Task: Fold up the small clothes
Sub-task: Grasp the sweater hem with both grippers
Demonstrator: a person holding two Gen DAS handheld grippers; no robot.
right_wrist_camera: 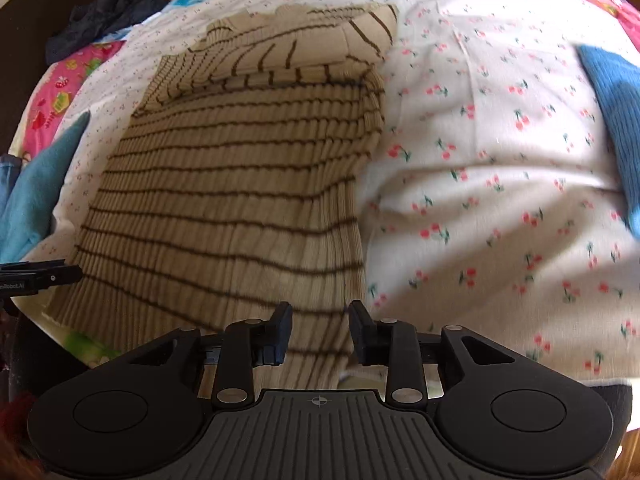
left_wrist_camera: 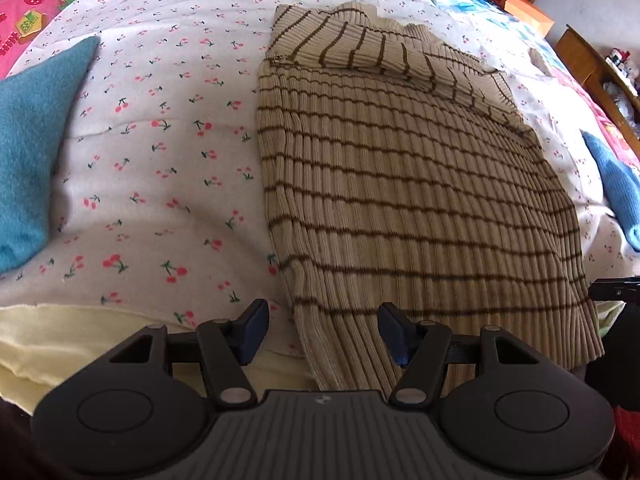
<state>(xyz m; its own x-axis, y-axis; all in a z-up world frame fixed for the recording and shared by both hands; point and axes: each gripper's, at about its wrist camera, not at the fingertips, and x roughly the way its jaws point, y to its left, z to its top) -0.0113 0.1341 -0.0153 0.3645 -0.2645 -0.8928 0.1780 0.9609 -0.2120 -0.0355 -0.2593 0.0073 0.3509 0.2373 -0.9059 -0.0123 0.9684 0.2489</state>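
Observation:
A beige ribbed sweater with thin brown stripes (left_wrist_camera: 400,184) lies flat on the cherry-print sheet (left_wrist_camera: 160,140), its sleeves folded across the top. My left gripper (left_wrist_camera: 322,330) is open, its fingers astride the sweater's near left hem corner. In the right wrist view the same sweater (right_wrist_camera: 240,184) fills the left half. My right gripper (right_wrist_camera: 320,332) is open, its fingers astride the sweater's near right hem corner. Neither gripper holds the cloth.
A teal knit piece (left_wrist_camera: 28,152) lies at the left and a blue one (right_wrist_camera: 616,120) at the right. A dark garment (right_wrist_camera: 108,12) lies at the far left corner of the bed. Wooden furniture (left_wrist_camera: 580,56) stands beyond the bed.

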